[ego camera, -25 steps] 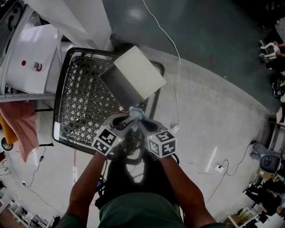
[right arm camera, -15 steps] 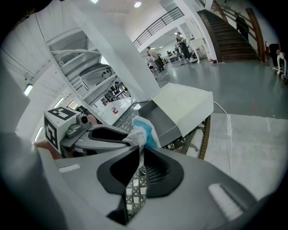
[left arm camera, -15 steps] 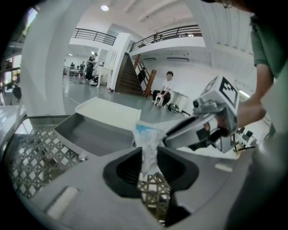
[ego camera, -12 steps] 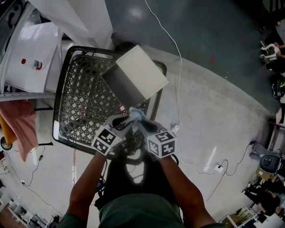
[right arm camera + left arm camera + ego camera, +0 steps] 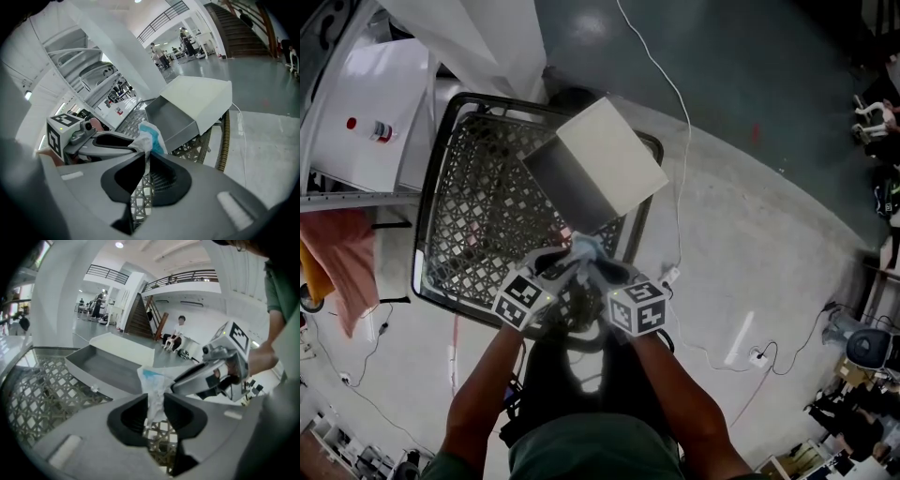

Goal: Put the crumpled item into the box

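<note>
The black mesh cart (image 5: pixel 426 234) fills the left half of the head view. The box (image 5: pixel 614 157) sits tilted on the cart's far right corner, with its grey open inside turned toward the person.

Just short of the box's near corner, the left gripper (image 5: pixel 560 266) and the right gripper (image 5: pixel 600 269) meet tip to tip over the mesh. Both hold the same crumpled item (image 5: pixel 584 247), a thin white scrap with a blue patch (what kind of scrap, I cannot tell).

In the left gripper view its fingers (image 5: pixel 129 416) are part closed, with a strip of the scrap pressed between the pads and the rest standing up above them. In the right gripper view the fingers (image 5: pixel 126 174) are nearly together, nipping the scrap's lower edge.

The coming move turns on one relation: the box mouth lies straight ahead of both fingertips and slightly higher, with the item already between the tips and the opening. Neither hand looks clearly nearer.

The item's long axis runs up out of the fingers, so I judge it would enter top first.

The edge to clear is the box's near wall. The space over the mesh looks free, though the two grippers crowd each other.
</note>
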### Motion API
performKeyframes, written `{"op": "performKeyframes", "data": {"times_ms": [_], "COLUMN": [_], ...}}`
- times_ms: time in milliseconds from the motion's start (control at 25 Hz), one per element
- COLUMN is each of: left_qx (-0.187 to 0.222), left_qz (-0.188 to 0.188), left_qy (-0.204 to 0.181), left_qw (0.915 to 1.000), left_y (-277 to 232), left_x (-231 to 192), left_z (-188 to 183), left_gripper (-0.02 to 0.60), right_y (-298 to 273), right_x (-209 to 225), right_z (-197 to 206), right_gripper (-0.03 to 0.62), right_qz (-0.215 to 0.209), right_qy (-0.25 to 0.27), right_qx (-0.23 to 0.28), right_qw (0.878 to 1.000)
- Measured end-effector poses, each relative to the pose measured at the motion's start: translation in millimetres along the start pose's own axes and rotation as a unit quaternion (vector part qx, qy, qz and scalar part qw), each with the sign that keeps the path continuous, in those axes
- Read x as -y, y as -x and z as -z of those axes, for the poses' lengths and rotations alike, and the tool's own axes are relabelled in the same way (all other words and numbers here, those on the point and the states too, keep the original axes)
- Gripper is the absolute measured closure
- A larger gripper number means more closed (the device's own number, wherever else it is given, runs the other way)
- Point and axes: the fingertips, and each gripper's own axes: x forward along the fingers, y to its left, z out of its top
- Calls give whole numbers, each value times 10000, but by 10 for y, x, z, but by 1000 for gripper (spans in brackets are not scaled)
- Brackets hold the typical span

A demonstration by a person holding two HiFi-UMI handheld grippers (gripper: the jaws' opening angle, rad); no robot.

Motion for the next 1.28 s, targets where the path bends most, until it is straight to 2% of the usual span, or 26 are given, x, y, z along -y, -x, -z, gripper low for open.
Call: {"op": "performKeyframes", "data": {"times_ms": [400,800,1280], "left_qx": [40,-68,-58], "left_qz": [-8,128,84], "left_qy": [66,14,9], "left_qw": [10000,9999,9999], "left_y": [-50,-207,-174], "left_x": [-185,-180,-252], "left_z": [-62,-54,-11], "left_gripper": [472,472,471], "right_y": [-125,-127,-211], "right_x": [65,218,199], "right_z": [-138,-101,-86], "right_gripper": [560,557,556], "right_qz": [3,107,103], "right_qy": [-17,-180,-232], "right_qx": [-19,-5,-17], "right_qw": [10000,9998,9997]}}
